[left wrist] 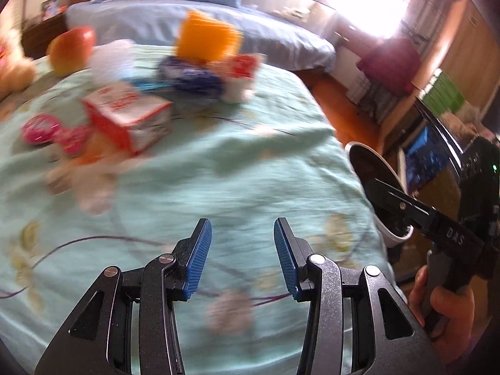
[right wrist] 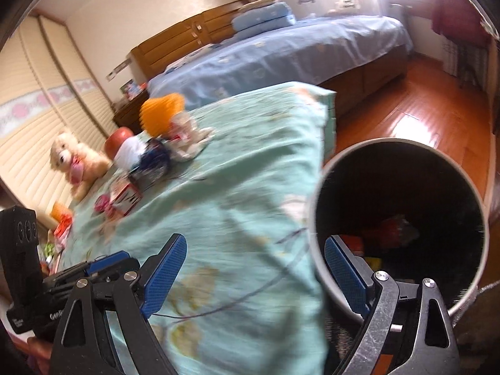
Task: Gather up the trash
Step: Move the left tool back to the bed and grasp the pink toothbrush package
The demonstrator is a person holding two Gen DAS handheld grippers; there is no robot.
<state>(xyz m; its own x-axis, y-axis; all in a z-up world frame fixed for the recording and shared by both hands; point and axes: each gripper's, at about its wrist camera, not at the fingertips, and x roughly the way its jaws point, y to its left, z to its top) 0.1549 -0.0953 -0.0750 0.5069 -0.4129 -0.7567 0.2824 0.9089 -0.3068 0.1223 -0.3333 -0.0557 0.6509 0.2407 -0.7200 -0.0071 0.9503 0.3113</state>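
Blurred trash lies on the green bedspread (left wrist: 250, 162) ahead of my left gripper (left wrist: 242, 223): a red-and-white carton (left wrist: 125, 115), pink round wrappers (left wrist: 40, 128), a blue wrapper (left wrist: 190, 78) and a smaller red-and-white pack (left wrist: 240, 68). The left gripper is open, with only bedspread between its blue pads. A white bin (right wrist: 390, 140) with a black inside stands beside the bed and holds several red and yellow pieces (right wrist: 393, 228). My right gripper (right wrist: 254, 240) is wide open and empty, one finger (right wrist: 343, 268) over the bin's rim, the other over the bedspread (right wrist: 250, 172).
An orange ridged object (left wrist: 206, 37), a red-yellow fruit (left wrist: 72, 50) and a white cup (left wrist: 112, 59) sit behind the trash. A plush dog (right wrist: 75, 159) lies at the bed's far side. Beyond are a blue bed (right wrist: 281, 53), wooden floor (right wrist: 406, 109) and a hand (left wrist: 443, 312).
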